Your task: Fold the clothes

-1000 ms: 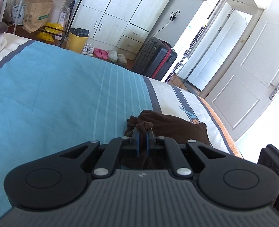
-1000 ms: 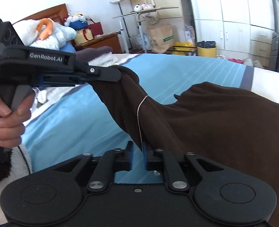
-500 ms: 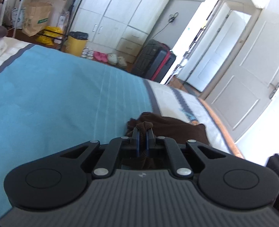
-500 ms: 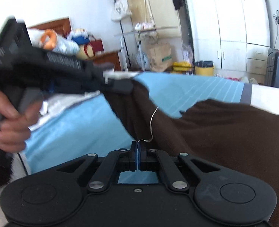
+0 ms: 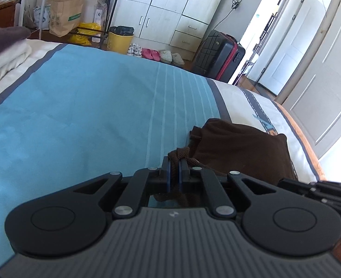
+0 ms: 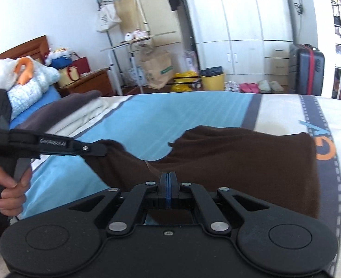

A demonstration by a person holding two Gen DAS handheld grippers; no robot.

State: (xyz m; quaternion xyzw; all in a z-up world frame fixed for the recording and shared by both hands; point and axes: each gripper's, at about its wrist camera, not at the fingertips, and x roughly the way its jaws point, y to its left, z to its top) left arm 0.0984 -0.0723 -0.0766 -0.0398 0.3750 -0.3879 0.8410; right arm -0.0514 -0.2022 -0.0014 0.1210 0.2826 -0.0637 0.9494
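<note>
Left gripper (image 5: 174,162): jaws closed on a bunched edge of the brown garment (image 5: 240,148), whose knotted fold rises just above the fingertips. Right gripper (image 6: 168,180): jaws pressed together on the near hem of the same garment; the pinched cloth itself is hidden between the pads. The garment lies across the bed (image 6: 147,115), over its blue panel and the white band with grey trim, its left corner lifted off the cover by the left gripper, seen side-on in the right wrist view with a hand (image 6: 10,185) round its handle. The garment's lower portion is cut off behind both gripper bodies, so its type and full outline cannot be made out. In the left wrist view the right gripper appears only as a dark fragment at the right edge. Folded linen (image 6: 78,113) rests on the bed's far side. Background: suitcase (image 5: 219,55), yellow bin (image 5: 120,38), wardrobe (image 5: 165,9); print on the paper bag (image 5: 65,14) is illegible.
</note>
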